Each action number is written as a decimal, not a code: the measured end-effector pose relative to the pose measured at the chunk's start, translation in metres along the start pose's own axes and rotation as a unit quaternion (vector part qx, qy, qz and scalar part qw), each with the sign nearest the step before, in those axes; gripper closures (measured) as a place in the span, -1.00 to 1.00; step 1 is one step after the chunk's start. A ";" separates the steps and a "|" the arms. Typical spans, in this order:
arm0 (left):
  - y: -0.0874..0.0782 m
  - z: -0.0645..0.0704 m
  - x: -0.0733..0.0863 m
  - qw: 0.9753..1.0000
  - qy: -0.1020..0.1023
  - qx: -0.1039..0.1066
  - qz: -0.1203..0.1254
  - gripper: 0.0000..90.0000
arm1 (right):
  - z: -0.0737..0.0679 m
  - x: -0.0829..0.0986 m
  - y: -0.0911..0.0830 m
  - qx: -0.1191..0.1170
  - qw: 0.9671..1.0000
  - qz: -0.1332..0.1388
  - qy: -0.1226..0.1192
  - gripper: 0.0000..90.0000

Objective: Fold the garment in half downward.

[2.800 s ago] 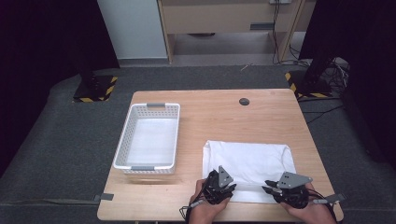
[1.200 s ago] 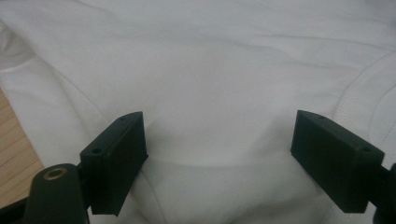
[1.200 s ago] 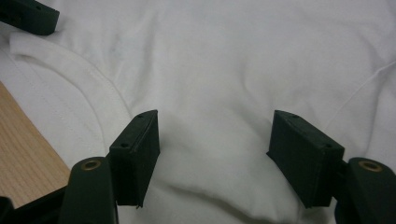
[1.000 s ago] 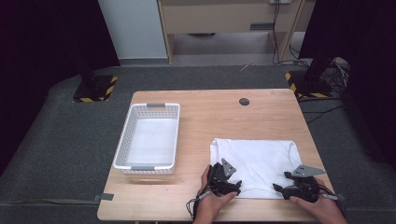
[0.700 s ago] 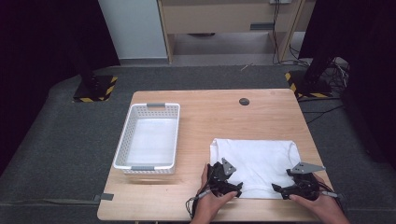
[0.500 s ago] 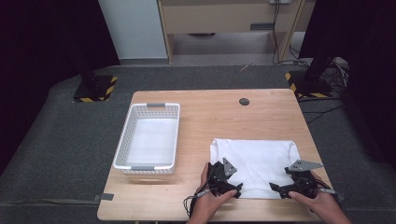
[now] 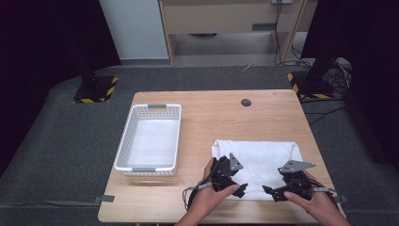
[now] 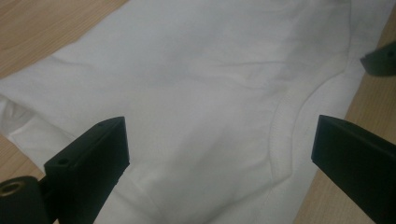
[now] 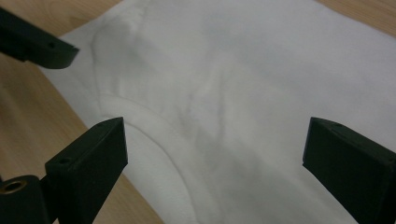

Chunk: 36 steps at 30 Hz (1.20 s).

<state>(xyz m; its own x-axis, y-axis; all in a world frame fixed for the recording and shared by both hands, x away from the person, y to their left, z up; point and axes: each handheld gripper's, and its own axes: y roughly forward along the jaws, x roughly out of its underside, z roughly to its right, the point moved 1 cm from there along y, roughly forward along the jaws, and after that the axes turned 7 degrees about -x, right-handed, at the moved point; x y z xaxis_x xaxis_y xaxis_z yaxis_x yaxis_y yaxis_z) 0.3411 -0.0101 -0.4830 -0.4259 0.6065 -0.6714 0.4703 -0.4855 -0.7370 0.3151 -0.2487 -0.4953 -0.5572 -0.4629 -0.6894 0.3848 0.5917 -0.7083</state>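
Note:
A white T-shirt (image 7: 261,162) lies folded flat on the wooden table (image 7: 211,113), at the front right. My left gripper (image 7: 237,188) hovers over the shirt's near left part, jaws wide apart, with the cloth and its collar seam (image 8: 280,135) between them. My right gripper (image 7: 272,192) is over the near right part, also open, above the white cloth (image 9: 233,93). Neither holds anything. The tip of the right gripper's jaw (image 8: 380,58) pokes into the left gripper view, and the left gripper's jaw (image 9: 37,44) shows at the top left of the right gripper view.
A white plastic basket (image 7: 149,139) stands on the table's left side with a white lining inside. A small dark round cap (image 7: 245,102) sits near the far edge. Dark carpet surrounds the table, with stands and cables at the right.
The shirt has been pulled a little to the right and spread wider since the earliest frame. Both grippers have edged slightly toward each other over its near edge.

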 end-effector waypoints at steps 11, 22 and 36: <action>-0.011 -0.030 -0.019 1.000 -0.013 -0.022 -0.017 -0.92 | -0.031 -0.018 0.015 -0.034 0.999 -0.025 -0.033 -0.88; -0.006 -0.044 -0.037 0.999 -0.012 -0.037 -0.027 -0.91 | -0.050 -0.034 0.032 -0.059 0.997 -0.020 -0.048 -0.89; -0.005 -0.064 -0.057 0.999 -0.027 -0.043 -0.010 -0.91 | -0.060 -0.052 0.042 -0.072 0.996 -0.014 -0.057 -0.88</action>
<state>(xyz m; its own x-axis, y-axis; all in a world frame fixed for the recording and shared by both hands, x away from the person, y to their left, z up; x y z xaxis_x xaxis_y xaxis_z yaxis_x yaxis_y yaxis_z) 0.4130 -0.0020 -0.4357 -0.4750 0.5797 -0.6621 0.5255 -0.4166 -0.7418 0.3166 -0.1602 -0.4803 -0.4760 -0.5468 -0.6887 0.2571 0.6624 -0.7036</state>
